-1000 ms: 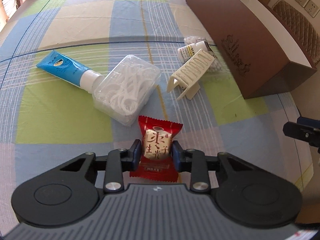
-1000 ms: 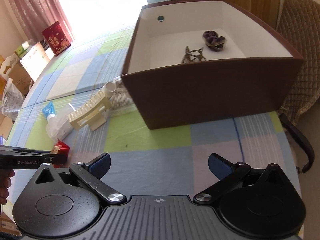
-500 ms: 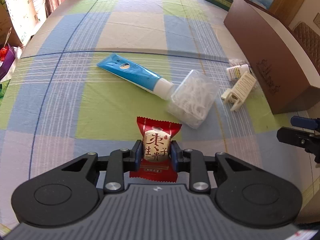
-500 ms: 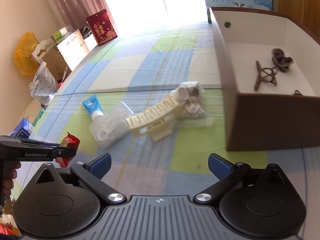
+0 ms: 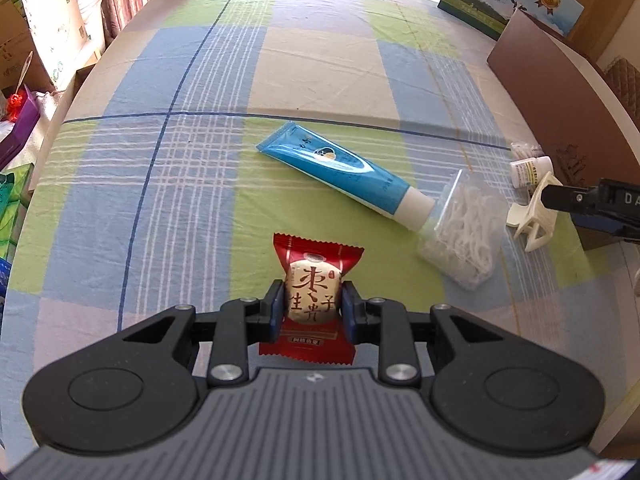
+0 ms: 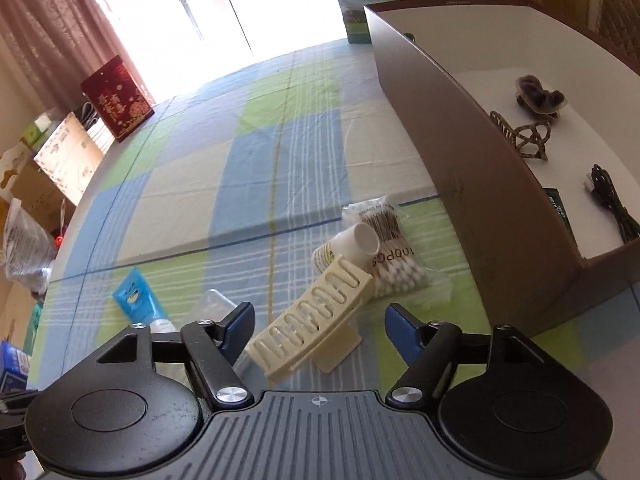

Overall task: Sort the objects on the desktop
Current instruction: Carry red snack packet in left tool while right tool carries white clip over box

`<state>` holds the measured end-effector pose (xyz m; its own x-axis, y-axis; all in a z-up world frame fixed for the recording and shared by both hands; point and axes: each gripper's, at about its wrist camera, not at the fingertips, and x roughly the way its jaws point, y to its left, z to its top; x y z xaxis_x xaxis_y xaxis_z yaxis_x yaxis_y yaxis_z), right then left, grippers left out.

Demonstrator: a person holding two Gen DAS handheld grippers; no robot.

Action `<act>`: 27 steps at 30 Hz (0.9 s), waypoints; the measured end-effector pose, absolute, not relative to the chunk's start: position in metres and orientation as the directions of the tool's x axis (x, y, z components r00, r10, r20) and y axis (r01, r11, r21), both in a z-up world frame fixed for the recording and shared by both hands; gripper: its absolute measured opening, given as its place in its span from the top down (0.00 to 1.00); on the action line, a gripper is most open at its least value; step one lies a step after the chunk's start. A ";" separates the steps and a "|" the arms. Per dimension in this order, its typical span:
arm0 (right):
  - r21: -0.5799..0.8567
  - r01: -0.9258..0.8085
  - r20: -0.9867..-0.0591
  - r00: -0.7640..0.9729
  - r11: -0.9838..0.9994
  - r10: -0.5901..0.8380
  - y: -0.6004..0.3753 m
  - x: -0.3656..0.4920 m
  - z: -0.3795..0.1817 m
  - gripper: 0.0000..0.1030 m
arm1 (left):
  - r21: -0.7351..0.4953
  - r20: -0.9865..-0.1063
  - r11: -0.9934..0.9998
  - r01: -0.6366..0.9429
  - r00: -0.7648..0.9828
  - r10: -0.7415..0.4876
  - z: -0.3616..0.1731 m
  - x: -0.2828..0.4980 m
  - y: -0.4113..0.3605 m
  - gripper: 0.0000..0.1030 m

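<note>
**Snack Packet Held Above the Desk**

The left gripper (image 5: 312, 308) was clamped on a red snack packet (image 5: 314, 300), held above the checked desk (image 5: 200, 160). The right gripper (image 6: 320, 328) stood wide apart over a cream hair clip (image 6: 316, 320). Nearby lay a blue tube (image 5: 336, 168), a clear floss box (image 5: 464, 228), cotton swabs (image 6: 392, 248) and the brown box (image 6: 460, 160).

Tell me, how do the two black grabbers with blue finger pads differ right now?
The left gripper is clamped shut on a red foil snack packet; the right gripper holds nothing. The left's jaws sit close together, the right's spread wide. The left holds its packet above the checked tablecloth, while the right hangs over a cream plastic hair claw clip without touching it. Both share the same black body and blue pads.
</note>
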<state>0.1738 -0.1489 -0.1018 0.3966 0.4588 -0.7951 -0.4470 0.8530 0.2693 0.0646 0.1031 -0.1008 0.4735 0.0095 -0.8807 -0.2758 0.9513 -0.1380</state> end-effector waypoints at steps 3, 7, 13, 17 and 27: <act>0.237 -0.440 -0.817 0.392 0.866 0.423 -0.138 0.179 -0.109 0.47 | -0.146 -0.879 0.950 -0.275 0.476 0.002 -0.103 0.069 0.111 0.77; 0.210 -0.482 -0.838 0.359 0.851 0.410 -0.135 0.179 -0.115 0.68 | -0.160 -0.878 0.950 -0.268 0.479 -0.012 -0.106 0.071 0.118 0.77; 0.149 -0.584 -0.864 0.317 0.798 0.392 -0.139 0.170 -0.116 0.75 | -0.175 -0.875 0.951 -0.254 0.484 -0.031 -0.109 0.073 0.121 0.76; 0.124 -0.620 -0.865 0.316 0.775 0.391 -0.141 0.162 -0.116 0.76 | -0.173 -0.873 0.955 -0.242 0.487 -0.035 -0.109 0.075 0.118 0.76; 0.186 -0.649 -0.863 0.252 0.738 0.439 -0.162 0.144 -0.112 0.76 | -0.184 -0.876 0.960 -0.209 0.477 -0.064 -0.106 0.063 0.097 0.77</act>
